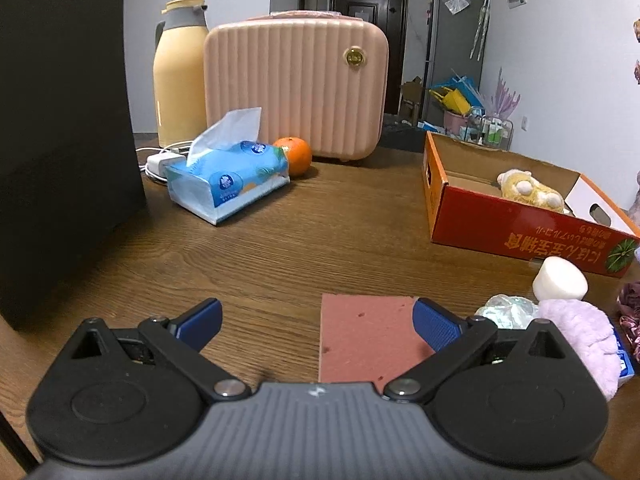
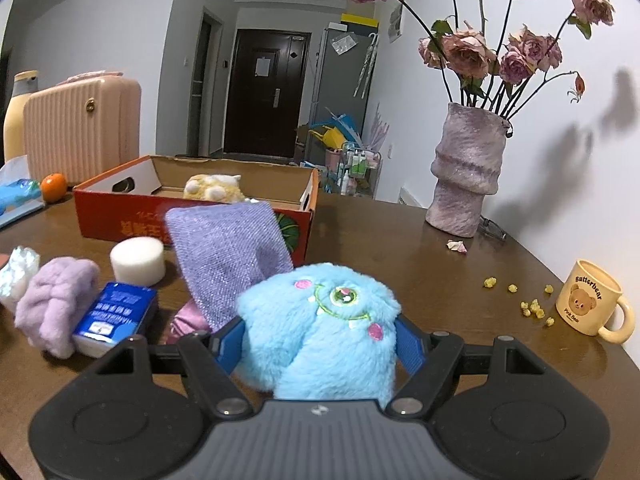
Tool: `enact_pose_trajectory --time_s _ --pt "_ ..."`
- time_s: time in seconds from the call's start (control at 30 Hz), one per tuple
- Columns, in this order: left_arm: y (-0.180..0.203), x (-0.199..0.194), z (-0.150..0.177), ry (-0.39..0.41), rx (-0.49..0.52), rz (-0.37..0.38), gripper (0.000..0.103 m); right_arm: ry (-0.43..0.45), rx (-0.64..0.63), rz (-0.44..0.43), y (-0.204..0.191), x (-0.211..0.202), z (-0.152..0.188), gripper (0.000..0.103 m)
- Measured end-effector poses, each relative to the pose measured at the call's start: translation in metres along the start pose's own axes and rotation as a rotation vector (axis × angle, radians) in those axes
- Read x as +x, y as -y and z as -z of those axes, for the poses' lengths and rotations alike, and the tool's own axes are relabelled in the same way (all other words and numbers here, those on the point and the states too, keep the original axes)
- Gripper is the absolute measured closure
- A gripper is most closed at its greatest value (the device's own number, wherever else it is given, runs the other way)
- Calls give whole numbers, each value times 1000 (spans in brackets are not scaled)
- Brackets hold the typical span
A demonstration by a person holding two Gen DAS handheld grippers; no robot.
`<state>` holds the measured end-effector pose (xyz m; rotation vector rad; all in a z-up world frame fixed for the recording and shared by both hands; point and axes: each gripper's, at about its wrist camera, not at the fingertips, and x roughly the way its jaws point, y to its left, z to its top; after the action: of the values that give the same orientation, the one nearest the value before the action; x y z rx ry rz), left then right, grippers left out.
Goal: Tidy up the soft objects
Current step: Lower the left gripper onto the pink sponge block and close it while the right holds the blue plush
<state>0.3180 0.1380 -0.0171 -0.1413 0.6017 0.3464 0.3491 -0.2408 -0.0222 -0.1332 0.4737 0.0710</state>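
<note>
The blue plush monster [image 2: 320, 332] sits clamped between the pads of the right gripper [image 2: 320, 342], near the front of the wooden table [image 2: 400, 248], with a purple cloth [image 2: 228, 256] just behind it. Farther back stands the red cardboard box [image 2: 192, 216], holding a yellow plush [image 2: 214, 188]. The left gripper [image 1: 318, 326] hangs spread wide and empty, its right pad over a pink sponge [image 1: 364, 340].
</note>
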Motion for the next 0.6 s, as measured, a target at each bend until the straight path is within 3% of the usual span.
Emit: enact_pose_trajectory --time_s 0.37,0.6 --pt "15 18 9 -47 43 12 0 -1 75 -26 13 9 7 29" --pt "25 12 17 -27 90 18 0 11 89 -30 15 6 7 28"
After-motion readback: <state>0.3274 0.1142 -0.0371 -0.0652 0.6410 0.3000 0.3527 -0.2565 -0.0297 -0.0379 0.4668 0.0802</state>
